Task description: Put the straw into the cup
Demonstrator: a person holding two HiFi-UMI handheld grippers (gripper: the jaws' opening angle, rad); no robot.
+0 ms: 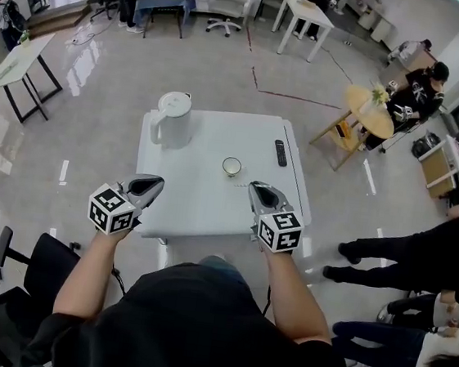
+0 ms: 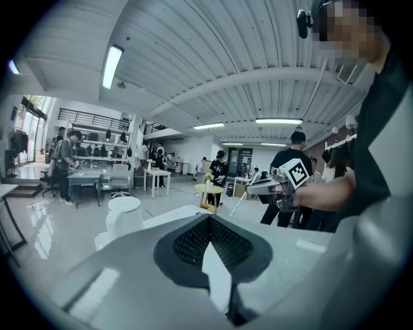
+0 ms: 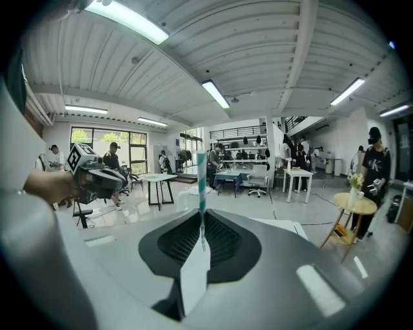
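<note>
A bright open office surrounds a white square surface standing on a pale glossy floor. A teal-and-white striped straw stands upright, pinched at its lower end by the right gripper, whose fingers are closed on it. This gripper hovers just on the near side of the small white round cup, to its right. The cup sits upright on the surface, empty of the straw. The left gripper hangs near the cup's left, on the near side, its fingers pressed together on nothing. A white lidded jug stands beyond the cup to the left, and a black remote control lies beyond it to the right.
</note>
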